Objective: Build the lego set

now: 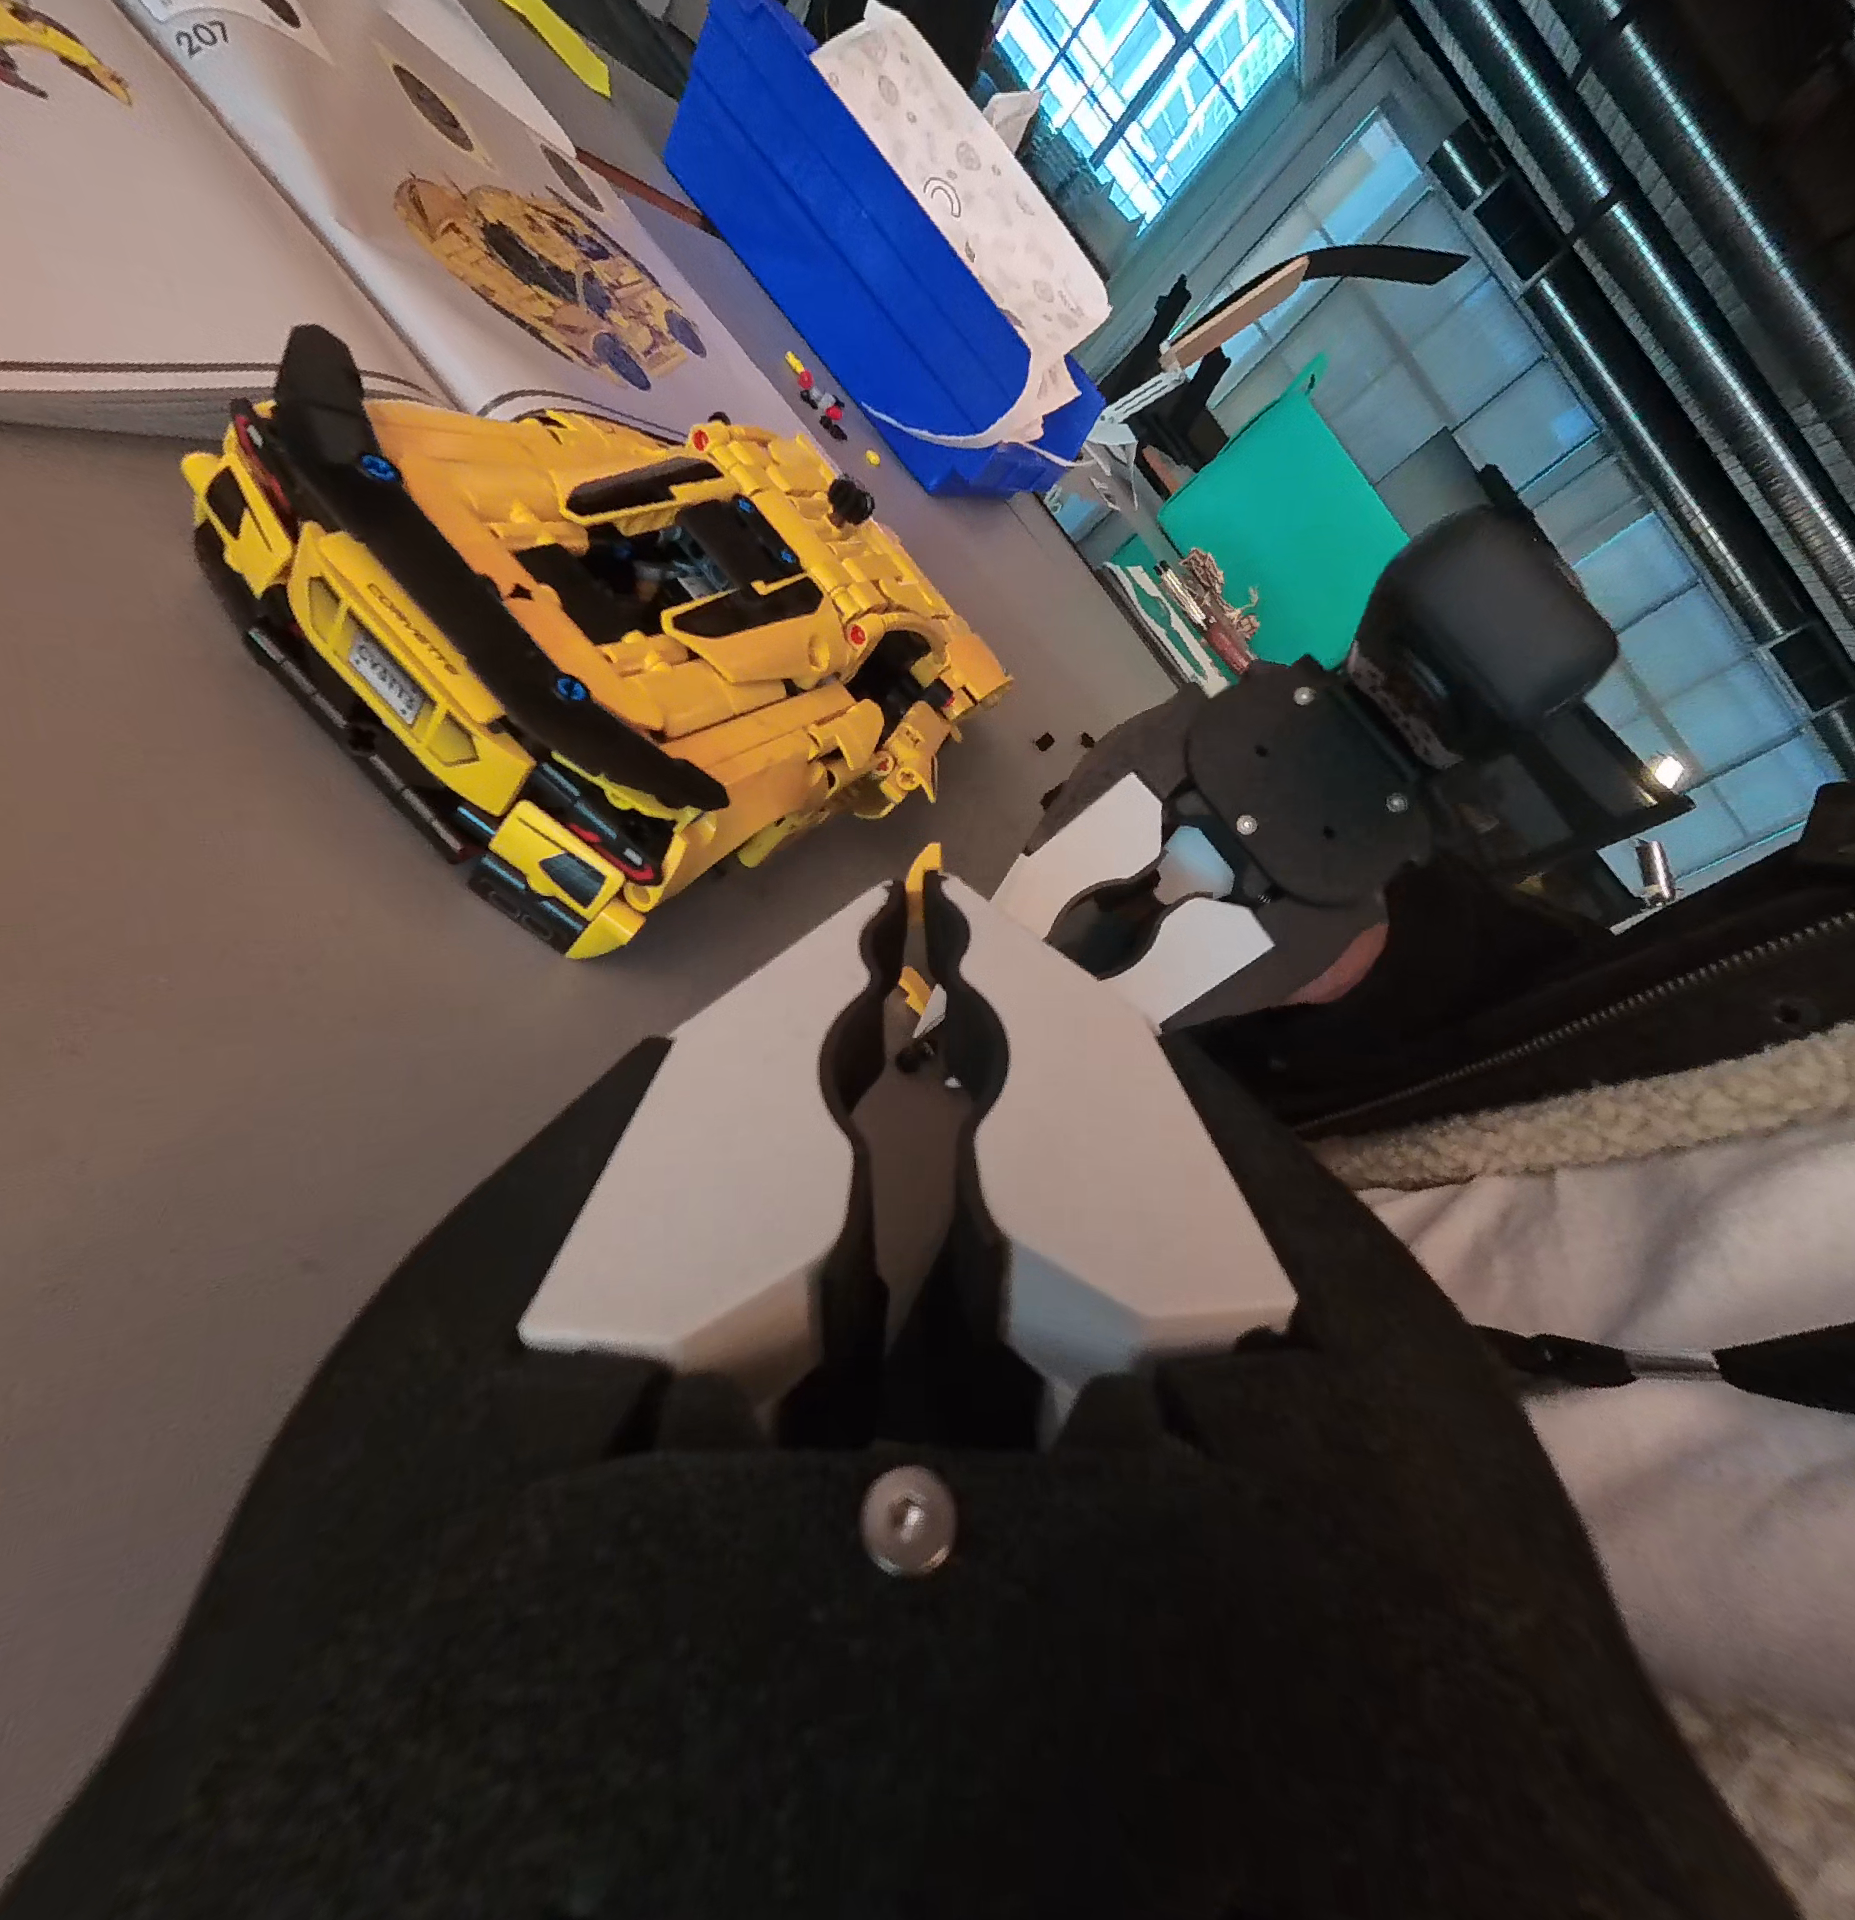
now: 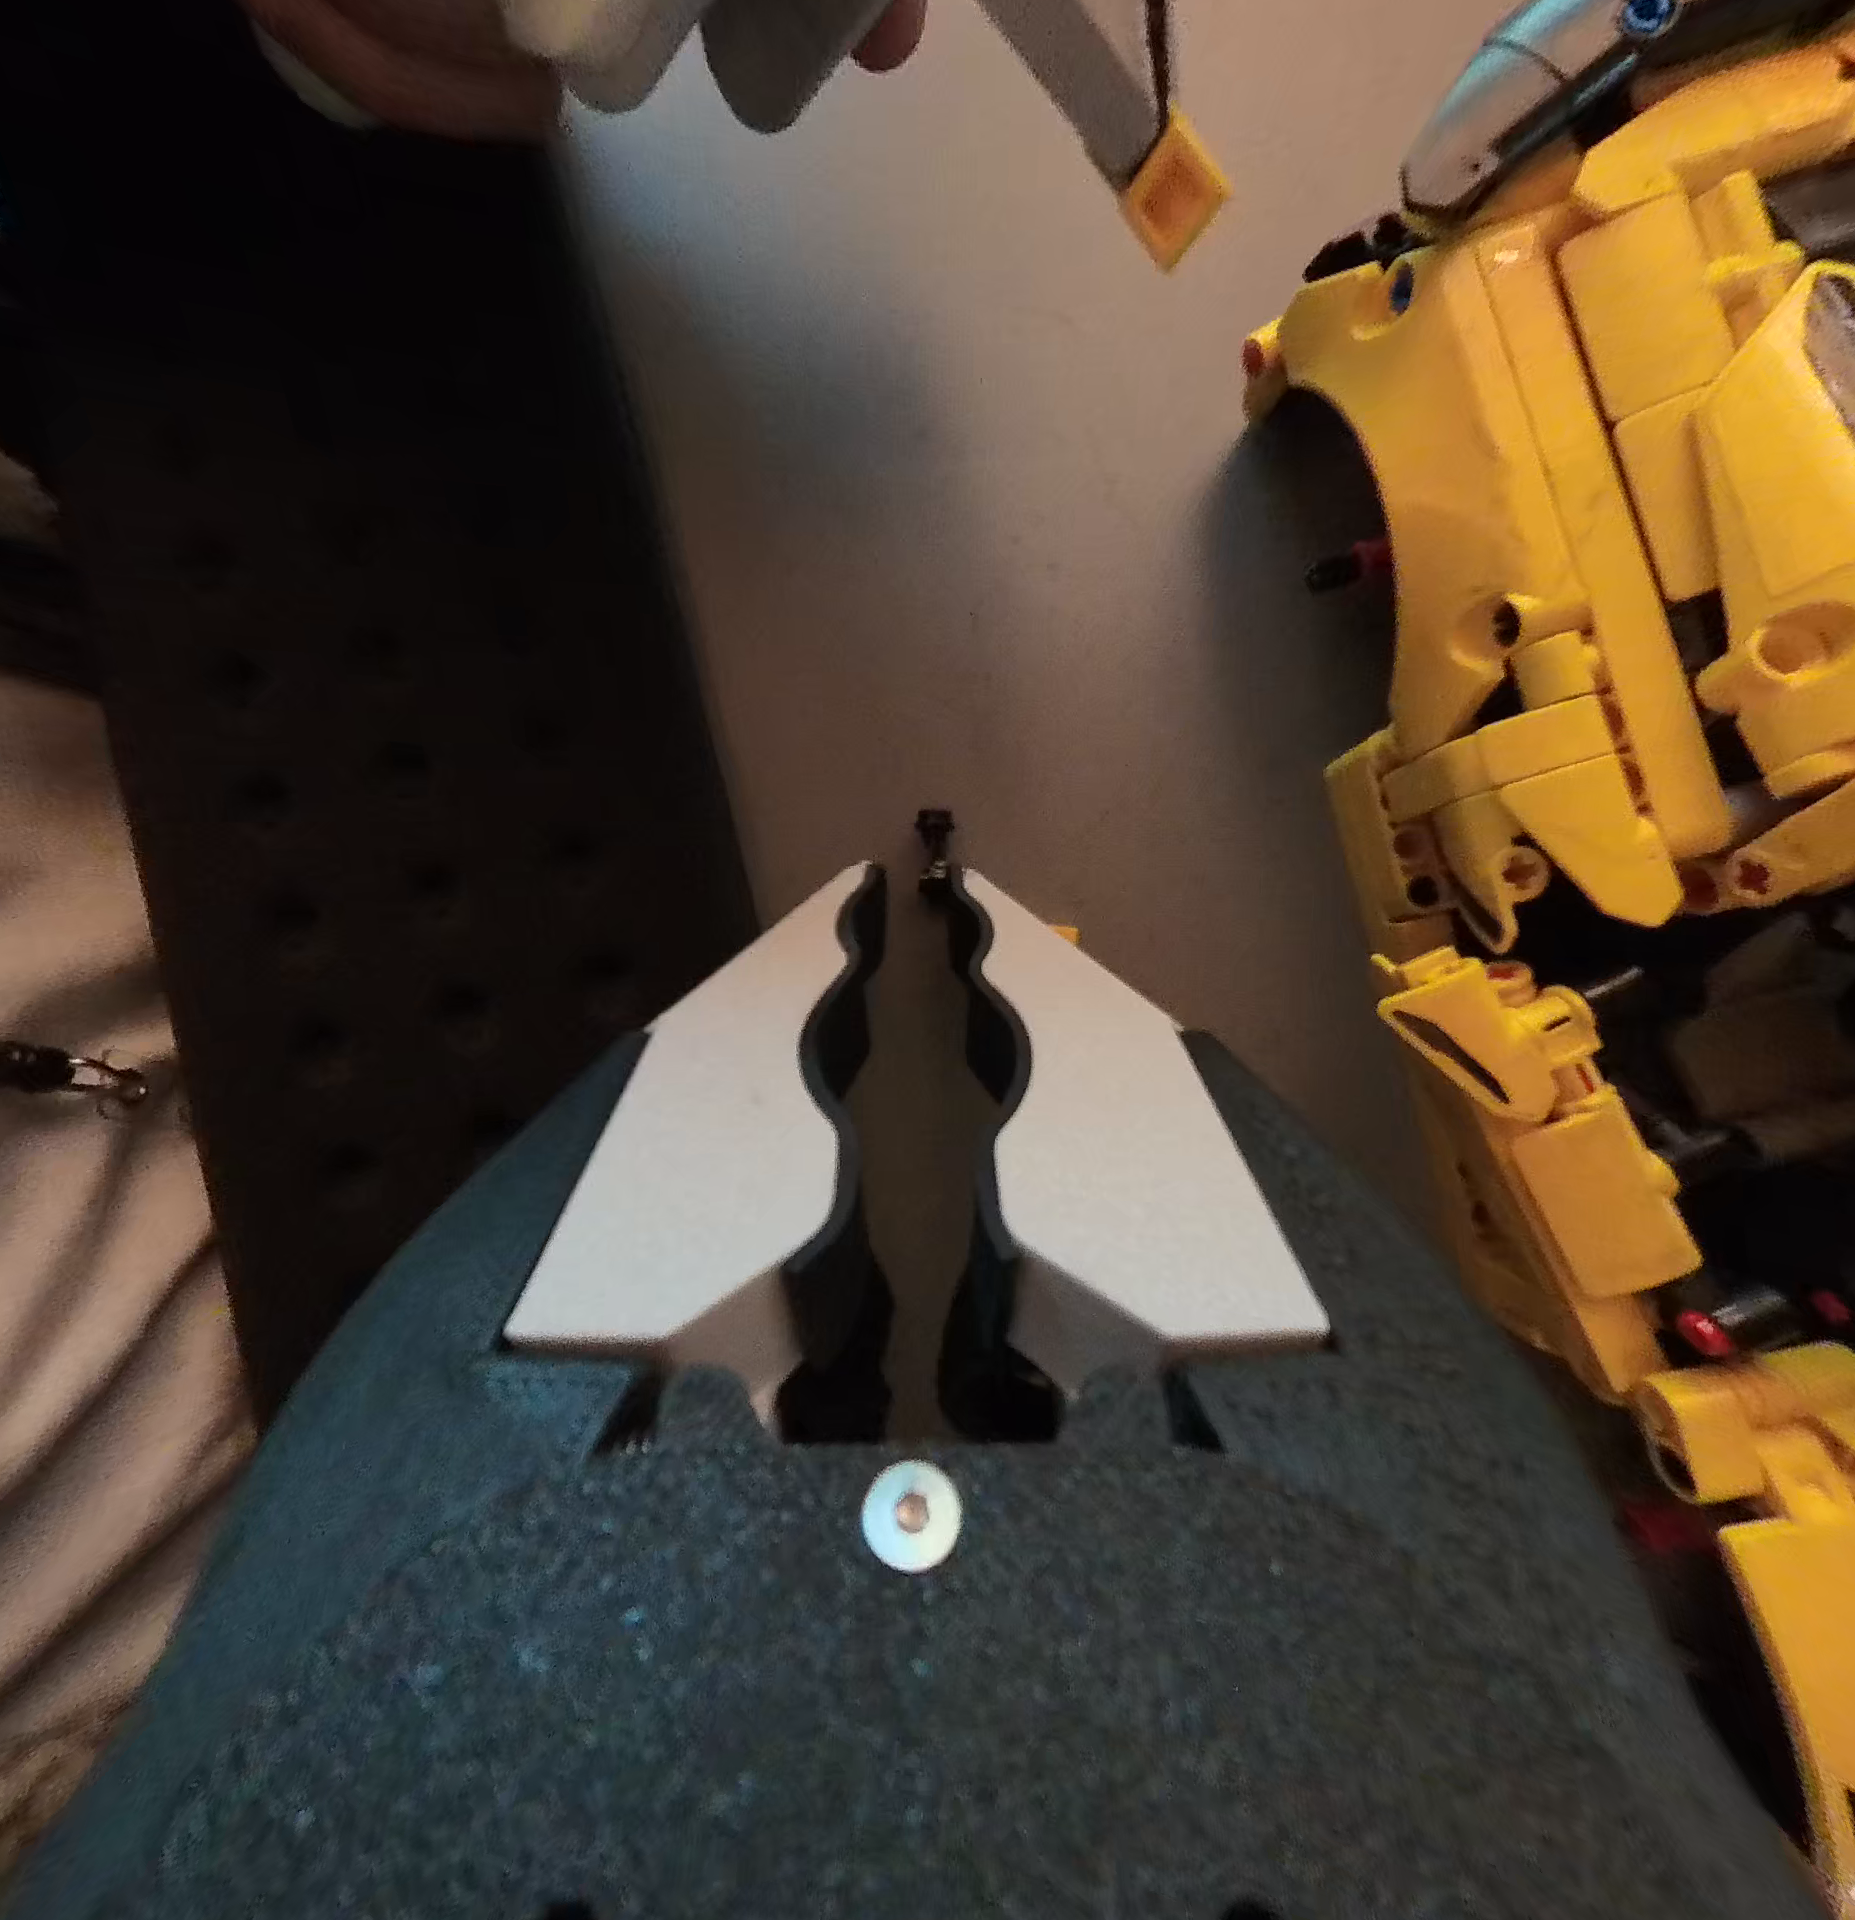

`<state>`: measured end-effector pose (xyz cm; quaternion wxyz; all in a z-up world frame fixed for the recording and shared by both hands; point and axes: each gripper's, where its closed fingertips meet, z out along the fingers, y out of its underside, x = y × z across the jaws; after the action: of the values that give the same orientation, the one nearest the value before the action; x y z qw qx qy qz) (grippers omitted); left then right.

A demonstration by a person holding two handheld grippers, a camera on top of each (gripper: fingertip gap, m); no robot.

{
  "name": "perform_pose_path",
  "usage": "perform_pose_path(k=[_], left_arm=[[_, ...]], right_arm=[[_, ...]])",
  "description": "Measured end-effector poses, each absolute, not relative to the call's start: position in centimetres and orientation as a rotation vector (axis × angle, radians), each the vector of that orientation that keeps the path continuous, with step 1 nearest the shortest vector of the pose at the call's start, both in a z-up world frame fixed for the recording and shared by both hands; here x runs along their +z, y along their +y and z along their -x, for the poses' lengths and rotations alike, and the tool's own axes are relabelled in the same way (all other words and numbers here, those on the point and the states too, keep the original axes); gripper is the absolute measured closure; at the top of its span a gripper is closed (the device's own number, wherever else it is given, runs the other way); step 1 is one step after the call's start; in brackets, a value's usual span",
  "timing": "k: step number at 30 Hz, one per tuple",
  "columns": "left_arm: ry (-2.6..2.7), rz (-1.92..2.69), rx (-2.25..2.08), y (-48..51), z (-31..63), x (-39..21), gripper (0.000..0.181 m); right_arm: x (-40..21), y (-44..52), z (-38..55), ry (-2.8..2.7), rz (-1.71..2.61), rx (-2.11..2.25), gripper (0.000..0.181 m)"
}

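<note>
Lego car (image 1: 580,644), yellow with a black rear wing, parked on the grey table (image 1: 123,935), rear end toward the left wrist camera, just in front of an open instruction booklet (image 1: 227,208). Beyond it, a blue bin (image 1: 850,260) with patterned paper inside, and a scatter of small loose pieces (image 1: 824,400) between bin and car.

Left gripper (image 1: 918,904): jaws clamped nearly together on a small yellow piece (image 1: 923,868), its tip poking out past the fingertips, raised above the table near the car's side. Same piece seen in the right wrist view as a yellow square-ended part (image 2: 1172,197) at the tip of the far gripper, hanging clear of the table.

Right gripper (image 2: 918,878): jaws narrowed to a slim gap, pinching a tiny black pin (image 2: 933,842) that sticks out beyond the tips. Held over bare table, beside the car's yellow flank (image 2: 1588,727) but not touching it. In the left wrist view, visible farther off (image 1: 1110,914), its tips partly hidden behind the left gripper's white finger.

Pale fleece and dark jacket (image 1: 1525,1039) of a person along the frame edge.
</note>
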<state>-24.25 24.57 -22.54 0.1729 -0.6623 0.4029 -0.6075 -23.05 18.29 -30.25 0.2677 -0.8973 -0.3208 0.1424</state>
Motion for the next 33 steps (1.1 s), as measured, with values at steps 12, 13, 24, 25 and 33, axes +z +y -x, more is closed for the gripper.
perform_pose_path(k=[12, 13, 24, 25, 33], left_arm=[[1.131, 1.881, -1.737, 24.7, 24.3, -22.5, 0.179], [1.132, 1.88, -1.738, 24.6, 24.3, -22.5, 0.179], [1.132, 1.882, -1.73, 24.7, 24.2, -22.5, 0.179], [1.135, 1.881, -1.724, 24.7, 24.2, -22.5, 0.179], [1.027, 1.783, -1.729, 24.9, 23.5, -20.9, 0.179]], right_arm=[[-29.2, 18.1, 24.1, -0.747, 2.384, 0.647, 0.17], [-29.4, 18.2, 24.0, -0.75, 2.39, 0.624, 0.17], [-30.2, 18.3, 24.2, -0.811, 2.43, 0.464, 0.173], [-30.2, 18.4, 24.3, -0.813, 2.427, 0.459, 0.173], [-23.0, 22.3, 21.8, -0.474, 2.143, 0.469, 0.175]])
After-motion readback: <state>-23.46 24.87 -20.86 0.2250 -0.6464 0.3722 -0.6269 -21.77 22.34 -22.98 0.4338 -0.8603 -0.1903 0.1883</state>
